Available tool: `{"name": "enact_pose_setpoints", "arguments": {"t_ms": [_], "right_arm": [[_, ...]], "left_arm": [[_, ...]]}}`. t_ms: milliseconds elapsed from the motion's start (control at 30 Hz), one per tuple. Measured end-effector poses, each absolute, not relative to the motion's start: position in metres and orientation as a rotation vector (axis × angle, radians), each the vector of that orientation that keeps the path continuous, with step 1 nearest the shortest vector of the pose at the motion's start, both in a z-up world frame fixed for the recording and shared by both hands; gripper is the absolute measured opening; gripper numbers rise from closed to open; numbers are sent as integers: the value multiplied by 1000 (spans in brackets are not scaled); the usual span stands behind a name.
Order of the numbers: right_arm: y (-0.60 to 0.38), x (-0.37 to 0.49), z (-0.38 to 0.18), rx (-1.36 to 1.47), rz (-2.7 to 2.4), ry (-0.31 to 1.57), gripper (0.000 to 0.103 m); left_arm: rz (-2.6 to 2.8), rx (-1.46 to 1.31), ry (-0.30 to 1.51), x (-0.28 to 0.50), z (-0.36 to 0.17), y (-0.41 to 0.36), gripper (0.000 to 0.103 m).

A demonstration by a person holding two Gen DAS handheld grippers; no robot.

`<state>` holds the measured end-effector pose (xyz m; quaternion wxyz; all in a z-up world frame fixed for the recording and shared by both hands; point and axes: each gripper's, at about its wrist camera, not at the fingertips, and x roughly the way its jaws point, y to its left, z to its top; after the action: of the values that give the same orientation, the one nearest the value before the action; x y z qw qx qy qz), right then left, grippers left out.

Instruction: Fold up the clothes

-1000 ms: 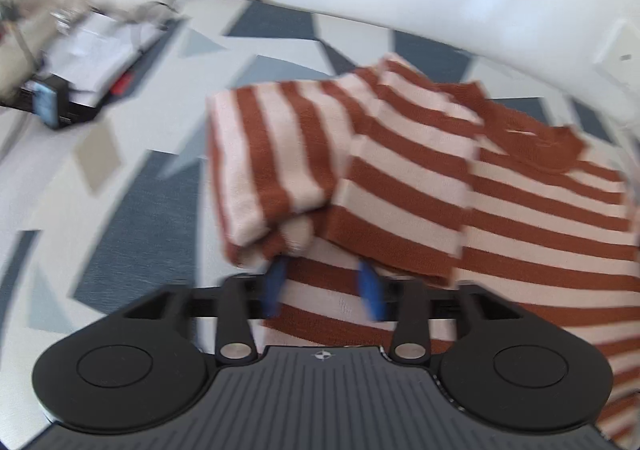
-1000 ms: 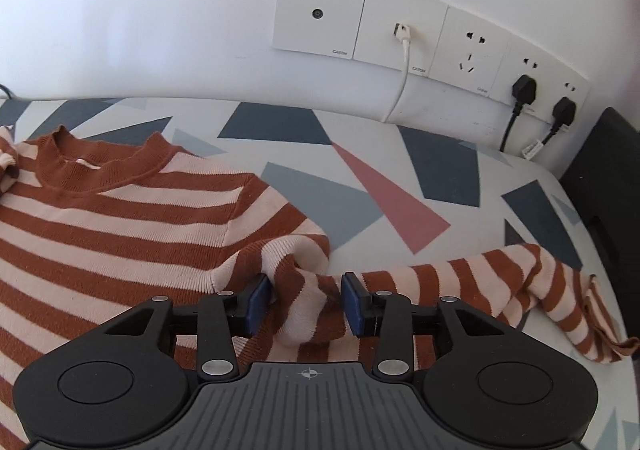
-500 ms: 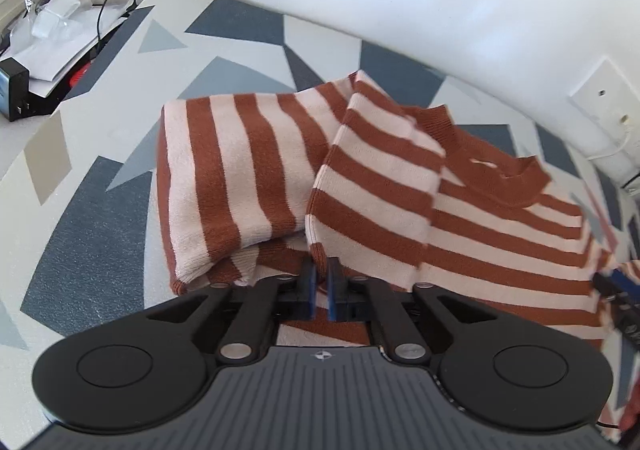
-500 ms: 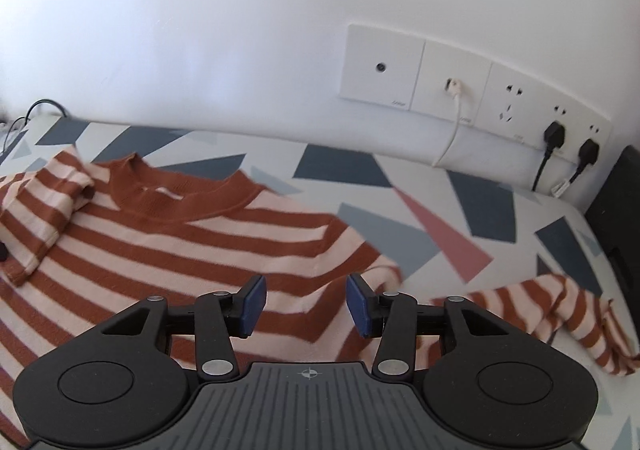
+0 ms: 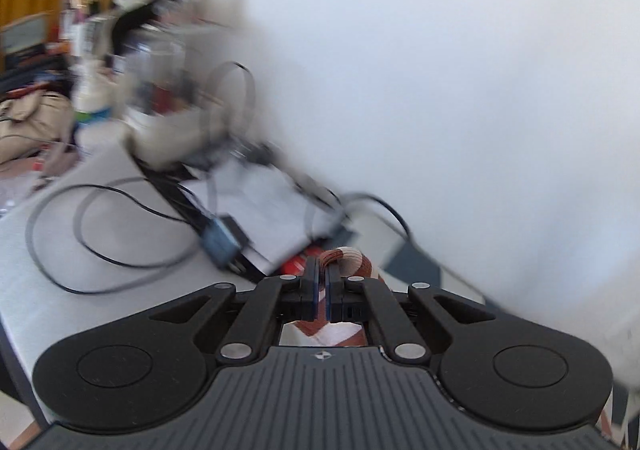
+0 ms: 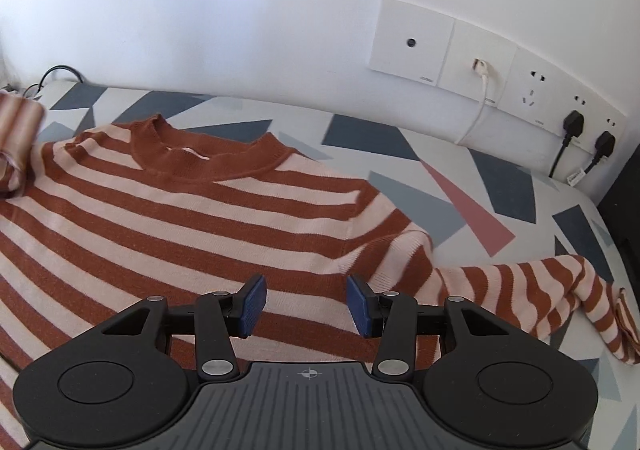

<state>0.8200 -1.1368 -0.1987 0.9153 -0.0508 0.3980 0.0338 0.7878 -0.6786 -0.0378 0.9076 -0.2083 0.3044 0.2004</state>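
Your left tongs [image 5: 322, 292] are pinched almost fully together on a fold of the striped sweater [image 6: 192, 234], with a curl of rust and cream knit [image 5: 347, 260] poking up just past the blue pads. That view is heavily blurred, but beyond the fold you can make out black cables [image 5: 100, 234] looping over a grey surface, some white papers [image 5: 264, 210] and a cluttered background against a white wall [image 5: 440, 90]. Your right tongs [image 6: 306, 306] stand wide apart and hold nothing; they hover just above the sweater's chest, near its right shoulder seam. The sweater lies face up on the worktop [image 6: 400, 138], which carries a cloth printed with grey, navy and pink triangles. Its rust collar [image 6: 208, 158] points toward the wall, and one sleeve [image 6: 540, 298] trails out to the right in loose waves. At the far left edge of the right view, another striped part of the sweater [image 6: 18, 122] is lifted off the cloth. Wall sockets [image 6: 500, 74] sit behind, with a white cable [image 6: 480, 106] and two black plugs [image 6: 588, 130] in them.
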Motion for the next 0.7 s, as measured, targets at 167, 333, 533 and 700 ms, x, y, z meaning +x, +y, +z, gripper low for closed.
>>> {"name": "enact_pose_setpoints", "arguments": {"t_ms": [167, 333, 533, 700], "right_arm": [[-1115, 820, -189, -138, 133, 810, 45], [-1089, 823, -184, -140, 195, 811, 47], [-1043, 862, -177, -97, 302, 803, 47], [-992, 907, -177, -85, 403, 811, 47]], "left_arm": [[536, -466, 512, 767, -2, -634, 3], [554, -478, 503, 753, 4, -622, 3], [573, -471, 512, 737, -6, -619, 3], [641, -467, 478, 710, -13, -611, 3]]}}
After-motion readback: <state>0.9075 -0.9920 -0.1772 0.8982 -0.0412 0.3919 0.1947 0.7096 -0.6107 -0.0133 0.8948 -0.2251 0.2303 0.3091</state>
